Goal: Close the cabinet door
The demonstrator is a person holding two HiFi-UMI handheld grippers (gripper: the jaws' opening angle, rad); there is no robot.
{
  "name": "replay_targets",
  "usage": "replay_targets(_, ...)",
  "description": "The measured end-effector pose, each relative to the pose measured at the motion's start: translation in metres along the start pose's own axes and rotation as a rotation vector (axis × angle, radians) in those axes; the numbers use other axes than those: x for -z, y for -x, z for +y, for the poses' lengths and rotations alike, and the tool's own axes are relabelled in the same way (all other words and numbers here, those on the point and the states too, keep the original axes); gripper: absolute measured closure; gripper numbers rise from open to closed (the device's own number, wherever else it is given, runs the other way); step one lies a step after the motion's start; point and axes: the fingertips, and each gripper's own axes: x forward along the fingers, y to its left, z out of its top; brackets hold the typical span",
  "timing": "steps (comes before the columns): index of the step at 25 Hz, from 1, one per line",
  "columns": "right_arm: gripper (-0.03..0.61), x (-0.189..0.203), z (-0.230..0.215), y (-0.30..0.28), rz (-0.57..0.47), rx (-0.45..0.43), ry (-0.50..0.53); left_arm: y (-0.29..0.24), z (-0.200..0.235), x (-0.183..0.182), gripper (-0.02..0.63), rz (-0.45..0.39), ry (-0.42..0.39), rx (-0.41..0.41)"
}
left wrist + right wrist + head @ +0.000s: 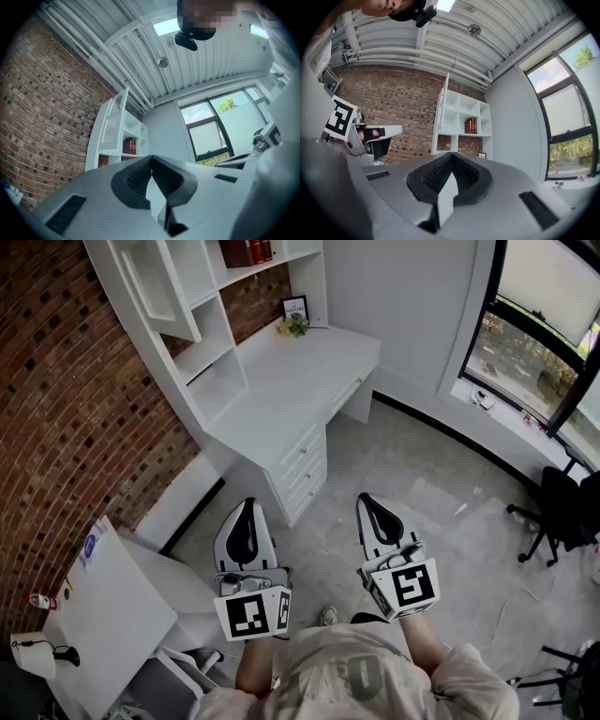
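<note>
The T-shirt [361, 676] worn is pale beige with faint print. The left gripper [247, 512] and right gripper [370, 507] are white shells with black ribbed pads [440, 176] and black-and-white marker cubes [405, 585].

Left claw [247, 512] and right claw [373, 507] are held out side by side, both jaws pressed together, empty

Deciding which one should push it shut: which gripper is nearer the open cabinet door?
Left. In the head view the left gripper is below the cabinet door, slightly rightward; the right gripper is farther right. Neither touches it.
</note>
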Motion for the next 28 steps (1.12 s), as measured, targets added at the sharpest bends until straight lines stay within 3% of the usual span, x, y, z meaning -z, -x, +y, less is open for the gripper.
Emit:
replay_targets(8,0.561,0.015,-0.028,-0.025,0.046,0.078,0.03,-0.047,0.017,0.022,0.601,0.0,0.059,0.034)
replay_targets(17,0.561,0.052,-0.094,-0.093,0.018,0.079,0.011,-0.131,0.002,0.073,0.601,0.011,0.047,0.061)
replay_targets(22,0.561,0.06,-0.162,-0.174,-0.006,0.057,0.02,-0.223,-0.007,0.096,0.601,0.005,0.018,0.049)
replay_targets(28,0.561,0.043,-0.255,-0.302,-0.03,-0.008,0.076,-0.374,-0.006,0.108,0.601,-0.011,-0.003,-0.015)
